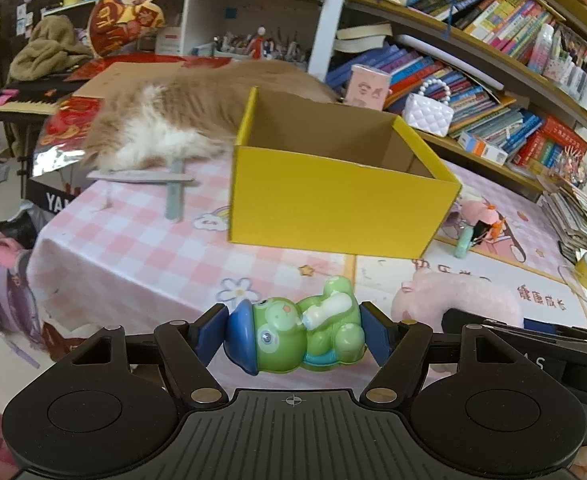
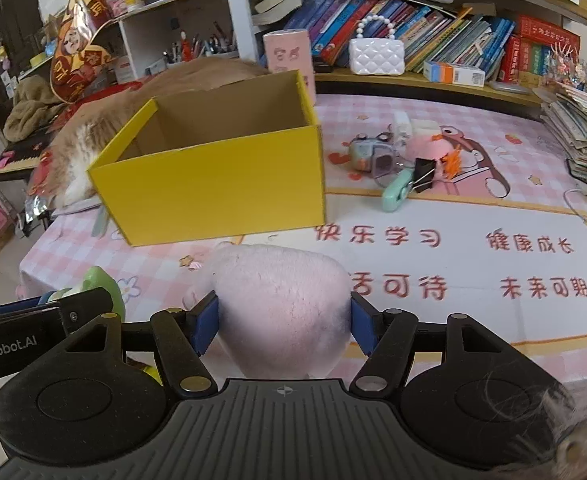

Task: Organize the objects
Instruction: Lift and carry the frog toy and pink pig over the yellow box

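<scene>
Toys were gripped in both sets of jaws: a glossy green frog toy [image 1: 297, 332] crosswise in the left gripper [image 1: 293, 334], a fuzzy pink plush [image 2: 283, 304] squeezed in the right gripper [image 2: 283, 322]. Ahead stood the open yellow box [image 1: 333, 208]. Beyond it lay a cat [image 1: 173, 120]; a slip or collision at the rim could have startled it.

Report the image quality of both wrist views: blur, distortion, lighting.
Left wrist view: fisheye bends the bookshelves into curves; the green frog toy in the left tool is sharp, the yellow box slightly soft. Right wrist view: the same bowing, dark corners; the pink plush in the right tool looks pale and soft; even daylight, no hard glare.
</scene>
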Demonstrator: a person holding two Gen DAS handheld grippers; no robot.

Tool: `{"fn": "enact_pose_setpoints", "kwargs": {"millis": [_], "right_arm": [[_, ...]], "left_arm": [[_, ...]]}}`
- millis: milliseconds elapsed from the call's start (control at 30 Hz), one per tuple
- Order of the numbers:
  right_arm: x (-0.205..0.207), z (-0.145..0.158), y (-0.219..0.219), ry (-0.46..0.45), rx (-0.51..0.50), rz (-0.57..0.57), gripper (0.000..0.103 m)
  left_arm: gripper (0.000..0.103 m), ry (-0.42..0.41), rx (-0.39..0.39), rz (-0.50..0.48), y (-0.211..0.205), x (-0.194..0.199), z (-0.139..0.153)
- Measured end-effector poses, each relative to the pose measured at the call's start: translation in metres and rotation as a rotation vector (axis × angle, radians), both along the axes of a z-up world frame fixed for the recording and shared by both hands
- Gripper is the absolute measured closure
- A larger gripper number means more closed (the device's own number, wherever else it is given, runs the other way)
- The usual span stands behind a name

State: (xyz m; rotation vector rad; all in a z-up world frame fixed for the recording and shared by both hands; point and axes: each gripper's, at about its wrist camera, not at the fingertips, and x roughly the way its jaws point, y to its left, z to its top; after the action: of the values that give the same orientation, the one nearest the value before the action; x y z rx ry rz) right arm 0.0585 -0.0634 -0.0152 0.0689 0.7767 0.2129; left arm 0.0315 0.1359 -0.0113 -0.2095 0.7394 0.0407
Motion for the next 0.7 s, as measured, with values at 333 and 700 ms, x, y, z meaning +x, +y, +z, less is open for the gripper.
{"fn": "enact_pose_setpoints", "kwargs": {"millis": [333, 700], "right_arm": [[-0.012, 0.004, 0.032, -0.017, -0.003, 0.031, 0.040], [-0.006, 0.028, 0.042, -0.157, -0.048, 0.026, 0.040]], "left_arm": [[0.032, -0.036, 0.007, 0.021, 0.029, -0.015, 0.006], [0.032, -0.154, 0.042, -0.007, 0.034, -0.005, 0.033]]}}
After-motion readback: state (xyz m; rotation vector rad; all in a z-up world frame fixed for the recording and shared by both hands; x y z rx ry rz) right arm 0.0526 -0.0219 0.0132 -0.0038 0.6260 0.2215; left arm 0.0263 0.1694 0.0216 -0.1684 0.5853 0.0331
